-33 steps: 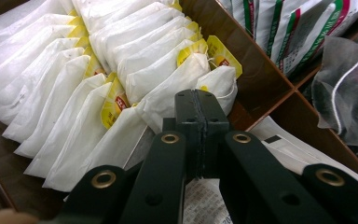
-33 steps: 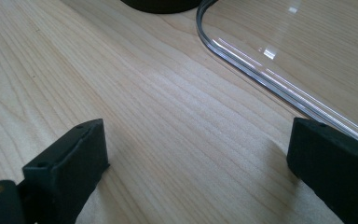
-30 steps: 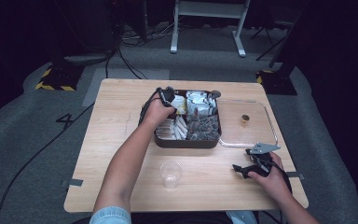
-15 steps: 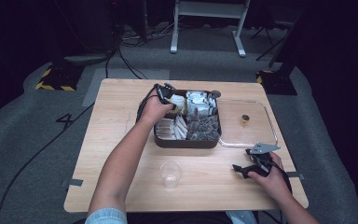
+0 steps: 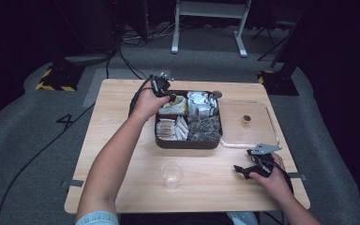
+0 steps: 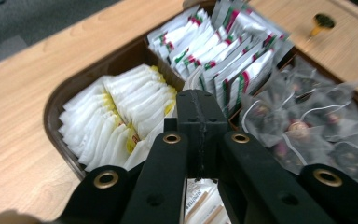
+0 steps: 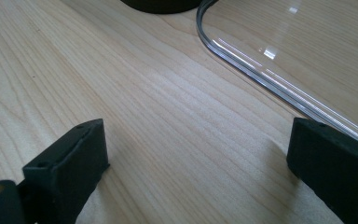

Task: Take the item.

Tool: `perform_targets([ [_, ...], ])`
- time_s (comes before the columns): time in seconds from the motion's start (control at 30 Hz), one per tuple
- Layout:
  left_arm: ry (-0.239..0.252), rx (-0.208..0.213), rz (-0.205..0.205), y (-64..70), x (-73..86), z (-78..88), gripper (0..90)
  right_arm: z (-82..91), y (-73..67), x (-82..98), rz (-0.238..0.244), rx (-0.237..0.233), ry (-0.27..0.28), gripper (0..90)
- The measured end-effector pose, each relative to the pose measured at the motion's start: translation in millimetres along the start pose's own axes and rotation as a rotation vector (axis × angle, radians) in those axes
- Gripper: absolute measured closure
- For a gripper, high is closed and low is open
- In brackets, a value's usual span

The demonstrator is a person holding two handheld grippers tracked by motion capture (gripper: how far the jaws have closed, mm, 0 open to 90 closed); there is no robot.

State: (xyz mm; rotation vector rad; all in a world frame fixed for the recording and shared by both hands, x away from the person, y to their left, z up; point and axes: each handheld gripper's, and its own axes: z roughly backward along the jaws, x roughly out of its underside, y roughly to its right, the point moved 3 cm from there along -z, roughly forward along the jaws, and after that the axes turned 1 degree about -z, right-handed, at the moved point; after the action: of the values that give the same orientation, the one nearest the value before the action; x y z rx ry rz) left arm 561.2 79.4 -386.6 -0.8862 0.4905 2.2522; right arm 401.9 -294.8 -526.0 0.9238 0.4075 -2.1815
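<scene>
Fingers of our left gripper (image 5: 165,92) hover over the box's (image 5: 187,143) far packets; our right gripper (image 5: 252,164) rests near the clear lid (image 5: 272,126). Left gripper view: jaws pressed together, possibly pinching nothing, white paper sachets (image 6: 116,116) just beyond, light, crumply, best pinched by an edge. Right gripper view: jaws wide over bare wood.

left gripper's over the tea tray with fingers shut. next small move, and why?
Probably open the left gripper before lowering it. Its fingers are closed together with nothing visibly between them, hovering above the white-and-yellow packets in the tray; shut, they cannot straddle a packet. The right gripper rests open on the table.
</scene>
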Motion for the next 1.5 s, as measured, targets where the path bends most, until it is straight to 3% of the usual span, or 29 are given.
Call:
perform_targets([
  [0.23,0.049,0.021,-0.010,14.1,-3.5,25.3,90.0,-0.4,0.2,-0.3,-0.001,0.000,0.001,5.1],
  [0.53,0.075,0.015,-0.045,36.9,5.6,56.3,90.0,-0.4,0.2,-0.3,0.000,0.000,0.001,5.1],
  [0.8,0.090,0.050,-0.043,51.3,23.2,75.6,90.0,-0.4,0.3,-0.3,0.000,0.000,0.001,5.1],
  [0.97,0.099,0.056,-0.064,59.1,32.7,88.4,90.0,-0.4,0.2,-0.3,-0.001,0.000,0.001,5.1],
  [1.13,0.125,0.080,-0.077,73.0,44.2,101.1,90.0,-0.4,0.2,-0.3,-0.001,0.000,0.001,5.1],
  [1.5,0.157,0.088,-0.120,103.9,77.6,122.5,90.0,-0.4,0.4,-0.4,0.002,-0.002,0.001,5.2],
])
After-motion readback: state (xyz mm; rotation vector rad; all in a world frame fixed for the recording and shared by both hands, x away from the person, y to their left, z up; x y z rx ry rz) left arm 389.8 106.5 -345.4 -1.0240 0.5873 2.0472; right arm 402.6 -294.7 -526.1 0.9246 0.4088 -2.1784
